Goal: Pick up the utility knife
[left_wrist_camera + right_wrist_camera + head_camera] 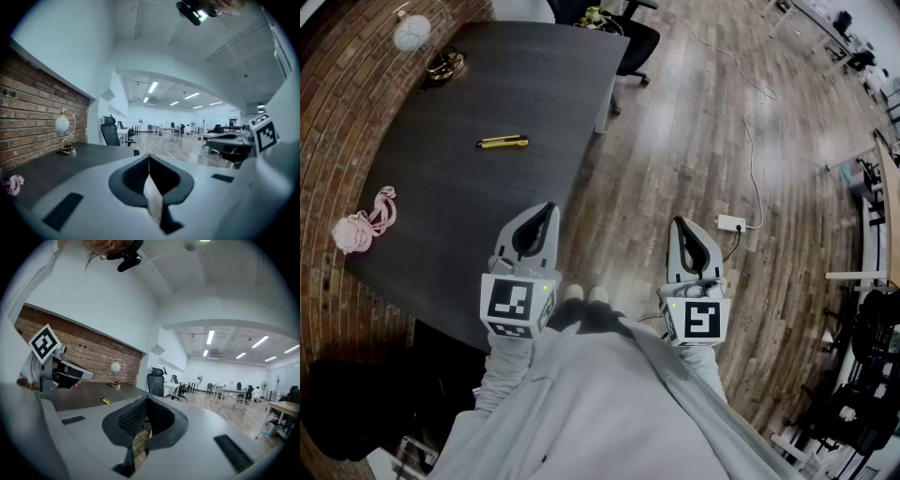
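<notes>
The utility knife (pixel 502 142) is yellow and black and lies flat on the dark table (pixel 450 216), towards its far side. It shows as a small yellow sliver (pixel 106 401) in the right gripper view. My left gripper (pixel 547 206) hovers over the table's near right edge, well short of the knife, jaws shut with nothing between them (pixel 149 157). My right gripper (pixel 678 221) hangs over the wooden floor to the right of the table, its jaws also closed and empty (pixel 147 399). Both point roughly level.
A pink bundle (pixel 366 225) lies at the table's left edge. A globe lamp (pixel 412 33) with a curved stand sits at the far corner by the brick wall. A black office chair (pixel 633 42) stands beyond the table. A white power strip (pixel 731 223) and cable lie on the floor.
</notes>
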Demonstrator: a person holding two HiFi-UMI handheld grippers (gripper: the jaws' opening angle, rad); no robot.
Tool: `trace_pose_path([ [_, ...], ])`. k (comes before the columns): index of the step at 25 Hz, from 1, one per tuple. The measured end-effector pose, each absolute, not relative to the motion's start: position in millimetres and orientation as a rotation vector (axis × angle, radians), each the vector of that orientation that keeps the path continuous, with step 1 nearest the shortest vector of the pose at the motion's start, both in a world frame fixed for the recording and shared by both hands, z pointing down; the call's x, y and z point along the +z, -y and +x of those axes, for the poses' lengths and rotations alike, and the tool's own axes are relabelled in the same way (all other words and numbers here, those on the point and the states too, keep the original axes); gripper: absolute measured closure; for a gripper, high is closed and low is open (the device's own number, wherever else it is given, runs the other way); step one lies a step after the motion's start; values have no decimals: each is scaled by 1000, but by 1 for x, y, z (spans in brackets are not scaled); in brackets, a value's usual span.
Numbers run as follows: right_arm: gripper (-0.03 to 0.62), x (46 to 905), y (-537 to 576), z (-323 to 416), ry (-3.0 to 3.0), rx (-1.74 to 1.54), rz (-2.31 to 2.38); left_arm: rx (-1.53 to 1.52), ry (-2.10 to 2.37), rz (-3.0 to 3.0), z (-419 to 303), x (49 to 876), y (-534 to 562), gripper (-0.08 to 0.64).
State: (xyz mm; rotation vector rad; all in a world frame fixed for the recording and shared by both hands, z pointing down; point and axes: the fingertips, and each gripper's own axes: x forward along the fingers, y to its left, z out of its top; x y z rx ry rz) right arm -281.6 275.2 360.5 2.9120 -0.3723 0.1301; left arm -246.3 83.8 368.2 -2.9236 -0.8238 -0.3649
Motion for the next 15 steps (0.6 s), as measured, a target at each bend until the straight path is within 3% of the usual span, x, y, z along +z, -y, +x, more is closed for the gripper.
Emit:
trace_pose_path([
  [15,575,363,-332,-284,347,93,3015,-345,718,-2928,-247,366,-102,541],
])
